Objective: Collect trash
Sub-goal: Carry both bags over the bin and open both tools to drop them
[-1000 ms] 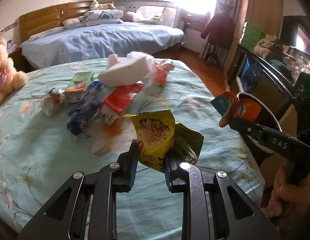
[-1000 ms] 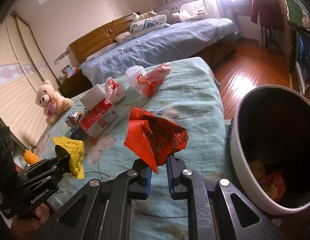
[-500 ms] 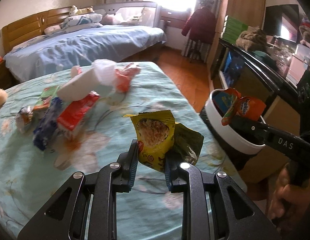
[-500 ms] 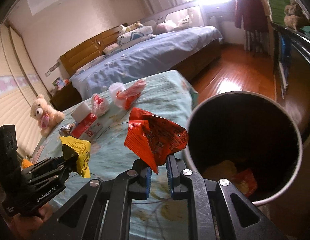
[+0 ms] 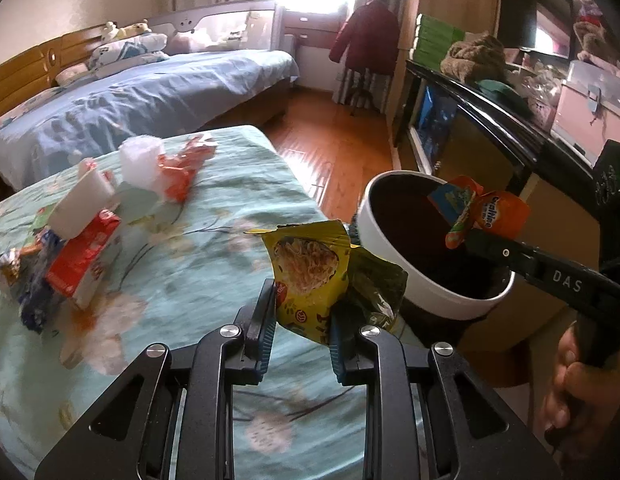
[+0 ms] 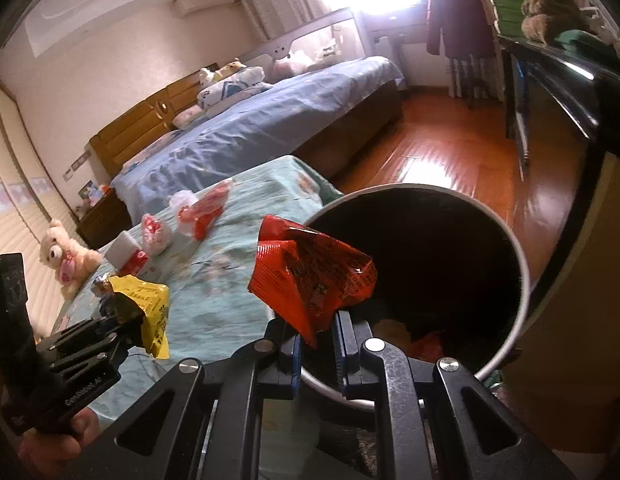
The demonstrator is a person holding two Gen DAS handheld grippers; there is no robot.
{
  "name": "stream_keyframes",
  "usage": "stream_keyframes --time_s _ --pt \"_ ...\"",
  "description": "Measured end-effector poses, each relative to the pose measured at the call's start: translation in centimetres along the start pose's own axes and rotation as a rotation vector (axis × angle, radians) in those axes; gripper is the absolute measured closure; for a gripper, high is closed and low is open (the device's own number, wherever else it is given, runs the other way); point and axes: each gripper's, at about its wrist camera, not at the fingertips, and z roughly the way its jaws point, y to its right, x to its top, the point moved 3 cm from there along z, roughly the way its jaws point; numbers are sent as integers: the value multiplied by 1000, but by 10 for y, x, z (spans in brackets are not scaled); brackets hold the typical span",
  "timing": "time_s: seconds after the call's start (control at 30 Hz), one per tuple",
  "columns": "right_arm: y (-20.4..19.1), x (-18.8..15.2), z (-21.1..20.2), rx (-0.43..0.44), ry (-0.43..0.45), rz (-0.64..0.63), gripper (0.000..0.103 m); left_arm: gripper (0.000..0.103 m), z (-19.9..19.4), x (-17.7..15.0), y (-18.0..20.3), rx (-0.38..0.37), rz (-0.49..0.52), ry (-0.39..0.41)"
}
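Since the earlier frames both tongs have swung away from the litter pile toward the white bin, which now fills the right centre of the left wrist view and the lower right of the right wrist view, its rim just past the bed's corner.

The left tongs, at the bottom centre of their own view, are clamped narrow on a yellow noodle packet that stands up between the blue pads over the edge of the green floral bedspread. In the right wrist view the same tongs appear at lower left with the yellow packet in their tips.

The right tongs are pinched tight on a crumpled red wrapper, which hangs over the near rim of the bin; some red and pale scraps lie at the bin's dark bottom. In the left wrist view these tongs reach in from the right edge, the wrapper showing orange and blue above the bin's mouth, with a hand on the handle at lower right.

The remaining litter sits at the left of the bedspread: a red and white carton, a white box, an orange bag. A teddy bear sits at the far left of the right wrist view.
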Motion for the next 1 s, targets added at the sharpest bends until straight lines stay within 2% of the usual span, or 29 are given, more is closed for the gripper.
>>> stream_keyframes --time_s 0.33,1.0 --pt "29 1 -9 -45 9 39 90 82 15 13 30 -32 62 -10" --pt "64 8 -7 -93 -10 86 86 80 39 42 77 -86 117 -24"
